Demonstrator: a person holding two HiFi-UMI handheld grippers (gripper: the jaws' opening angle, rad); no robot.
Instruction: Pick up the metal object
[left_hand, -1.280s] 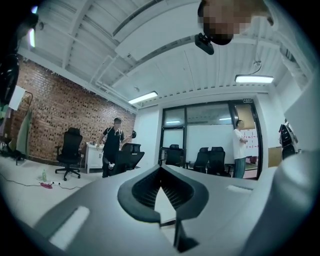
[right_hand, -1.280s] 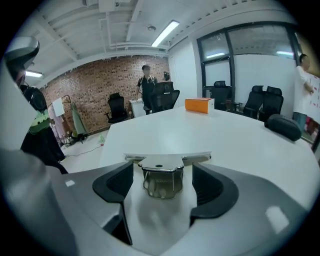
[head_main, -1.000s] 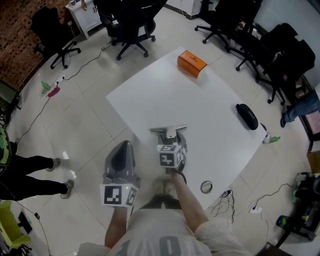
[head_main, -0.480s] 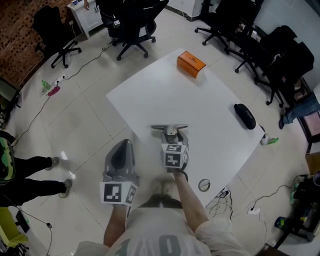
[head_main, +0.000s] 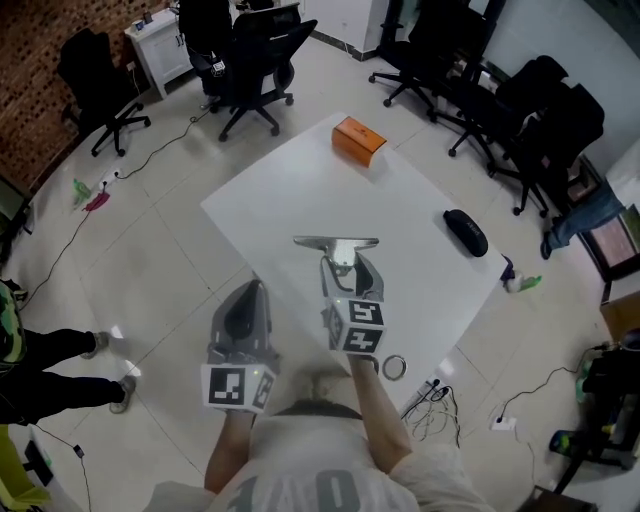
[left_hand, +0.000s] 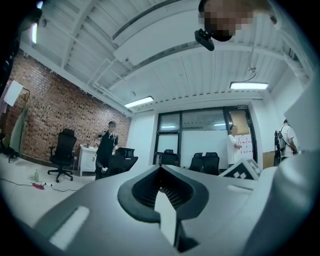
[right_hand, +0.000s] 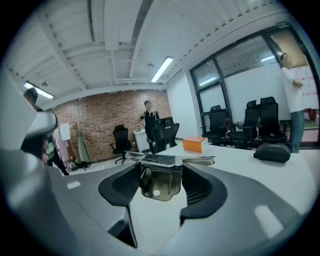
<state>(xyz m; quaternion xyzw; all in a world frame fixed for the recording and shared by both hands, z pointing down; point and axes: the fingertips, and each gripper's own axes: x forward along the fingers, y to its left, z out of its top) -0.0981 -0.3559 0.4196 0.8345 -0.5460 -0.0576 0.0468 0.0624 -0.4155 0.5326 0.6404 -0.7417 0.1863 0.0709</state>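
Observation:
The metal object (head_main: 337, 245) is a shiny T-shaped bracket with a flat top bar. It sits over the near part of the white table (head_main: 290, 190). My right gripper (head_main: 346, 270) is shut on it. In the right gripper view, the bracket's hanging plate (right_hand: 159, 184) is pinched between the dark pads (right_hand: 202, 187), and its top bar lies across the right gripper (right_hand: 160, 186). My left gripper (head_main: 247, 292) is held off the table's near left edge, above the floor. In its own view the left gripper (left_hand: 161, 192) has its pads together with nothing between them.
An orange box (head_main: 358, 135) lies at the table's far corner and a black case (head_main: 465, 232) near the right edge. A metal ring (head_main: 393, 367) sits at the near corner. Office chairs (head_main: 250, 55) ring the far side. Cables trail on the floor (head_main: 470, 410).
The right gripper's jaws have shut on the metal bracket. The gripper and bracket now look larger and nearer to the head camera. The left gripper has hardly moved.

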